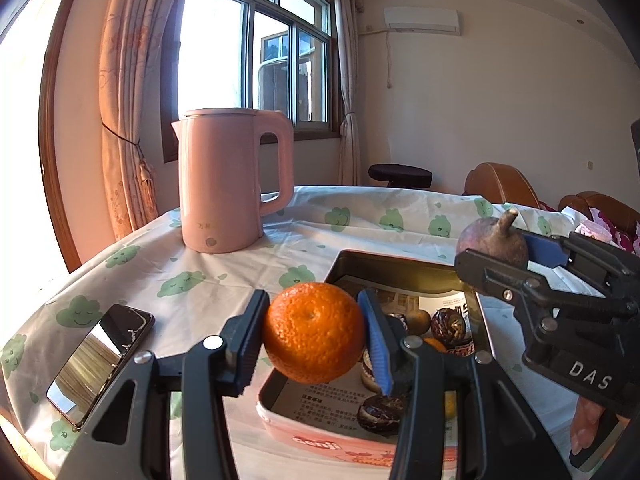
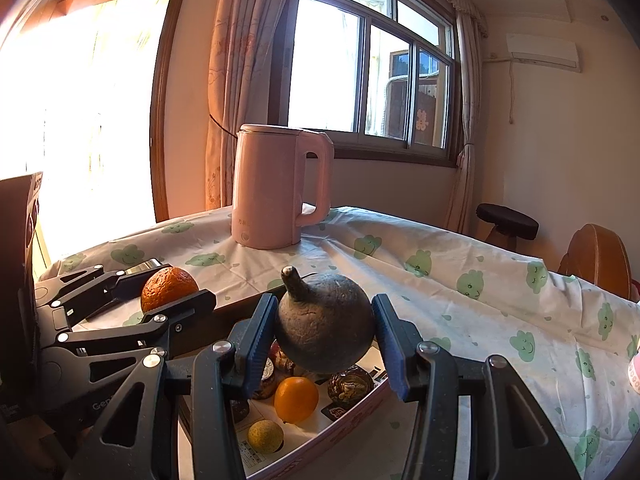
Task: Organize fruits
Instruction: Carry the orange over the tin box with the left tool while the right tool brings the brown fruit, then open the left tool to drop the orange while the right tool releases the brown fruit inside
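Observation:
My left gripper (image 1: pixel 314 334) is shut on an orange mandarin (image 1: pixel 314 332) and holds it above the near end of a rectangular tin tray (image 1: pixel 280 416). My right gripper (image 2: pixel 325 334) is shut on a dark purple round fruit with a stem (image 2: pixel 324 328), held above the same tray (image 2: pixel 352 412). In the left wrist view the right gripper (image 1: pixel 516 256) and its purple fruit (image 1: pixel 492 240) show at the right. In the right wrist view the left gripper (image 2: pixel 160 288) and its mandarin (image 2: pixel 168 288) show at the left. The tray holds several fruits: an orange one (image 2: pixel 296 398), a yellow-green one (image 2: pixel 265 436) and dark wrinkled ones (image 2: pixel 350 386).
A pink electric kettle (image 1: pixel 228 180) stands at the back of the table on a white cloth with green prints (image 1: pixel 180 280). A phone (image 1: pixel 100 360) lies at the left. A dark box (image 2: pixel 16 240) stands at the far left. Chairs (image 1: pixel 500 184) and a stool (image 1: pixel 400 174) stand beyond the table.

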{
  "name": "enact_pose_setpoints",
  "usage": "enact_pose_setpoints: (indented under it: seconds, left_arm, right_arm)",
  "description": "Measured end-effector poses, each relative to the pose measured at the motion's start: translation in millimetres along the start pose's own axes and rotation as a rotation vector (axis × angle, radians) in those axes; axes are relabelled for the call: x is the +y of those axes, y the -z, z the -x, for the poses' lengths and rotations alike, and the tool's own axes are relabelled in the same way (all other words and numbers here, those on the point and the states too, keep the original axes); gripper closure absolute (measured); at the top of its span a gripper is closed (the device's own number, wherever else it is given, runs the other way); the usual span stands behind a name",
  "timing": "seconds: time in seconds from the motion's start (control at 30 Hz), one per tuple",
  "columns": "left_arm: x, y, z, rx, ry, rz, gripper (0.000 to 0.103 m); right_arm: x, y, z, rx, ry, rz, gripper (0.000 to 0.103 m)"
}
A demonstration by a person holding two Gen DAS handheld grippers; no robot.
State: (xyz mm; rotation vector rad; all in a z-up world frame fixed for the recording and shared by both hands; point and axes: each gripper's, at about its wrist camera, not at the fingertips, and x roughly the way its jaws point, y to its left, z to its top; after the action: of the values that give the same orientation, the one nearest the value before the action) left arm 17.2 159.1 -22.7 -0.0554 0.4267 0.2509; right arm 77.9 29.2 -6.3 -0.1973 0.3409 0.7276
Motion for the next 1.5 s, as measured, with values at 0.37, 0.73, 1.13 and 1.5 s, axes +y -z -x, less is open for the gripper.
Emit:
enact_pose_setpoints:
  seconds: [0.37, 0.73, 1.13, 1.5]
  left_arm:
    - [6, 0, -9, 0.045, 0.003, 0.012, 0.054]
    - [8, 0, -6, 0.033, -0.005, 0.022, 0.044]
    - [-10, -2, 8, -0.069, 0.022, 0.006, 0.026]
    - [-18, -1, 6, -0.074, 0.011, -0.008, 0.025]
  right_arm:
    - [3, 3, -28, 0.072, -0.026, -0.018, 0.052]
    - [4, 13, -48, 0.167, -0.035, -0.031, 0.046]
    - [-25, 11, -2, 0.074, 0.107, -0.056, 0.033]
    - [-47, 19, 16, 0.008, 0.207, -0.089, 0.027]
